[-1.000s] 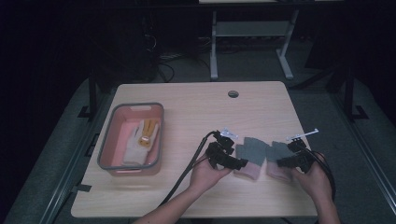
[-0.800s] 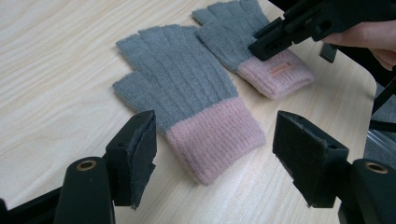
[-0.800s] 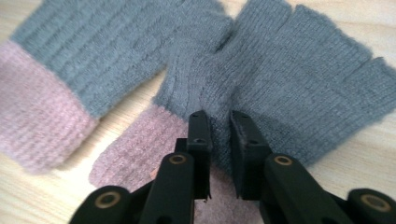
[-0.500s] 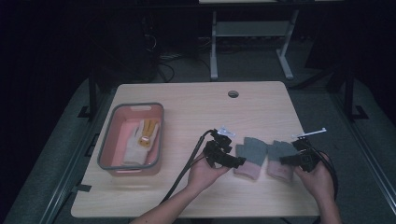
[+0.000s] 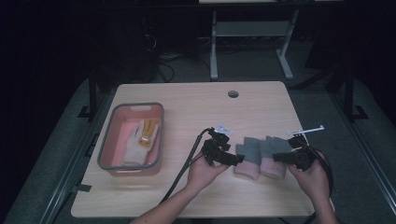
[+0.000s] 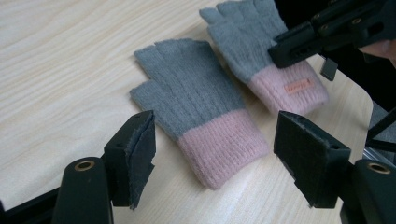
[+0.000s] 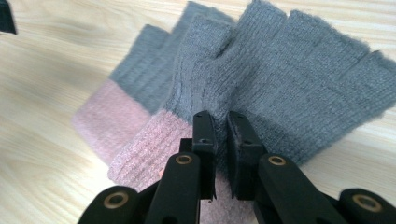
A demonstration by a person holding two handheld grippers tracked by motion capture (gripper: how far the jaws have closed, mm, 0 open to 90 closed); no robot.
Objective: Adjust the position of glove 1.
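Toward five o'clock on the desk (image 5: 196,102), lying side by side and touching: left glove (image 5: 246,156) and right glove (image 5: 275,161), both fingerless, grey knit with pink cuffs, finger ends toward twelve, cuffs toward six. Well apart at nine o'clock, a pink tub (image 5: 105,144) with pale cloth things inside.

Spread wide with nothing held: left tongs (image 5: 236,160), pads standing either side of the left glove's pink cuff, clear of the wool. Pinched shut on the right glove: right tongs (image 5: 279,157), biting a thin fold of knit just where grey meets pink, on the edge toward three o'clock, seemingly with that edge a little off the wood.

Judged light, limp and stretchy, not fragile, and not slippery thanks to the fuzzy rib. Likely to sag and drape from any single pinch, so best taken at the cuff, where the rib looks thickest and should give the firmest bite. Worth closing fully, since a loose hold could slide off thin wool. Best to avoid the open finger stubs, apt to stretch and fold. For the left glove, come down over the cuff's six o'clock edge and nip both layers together
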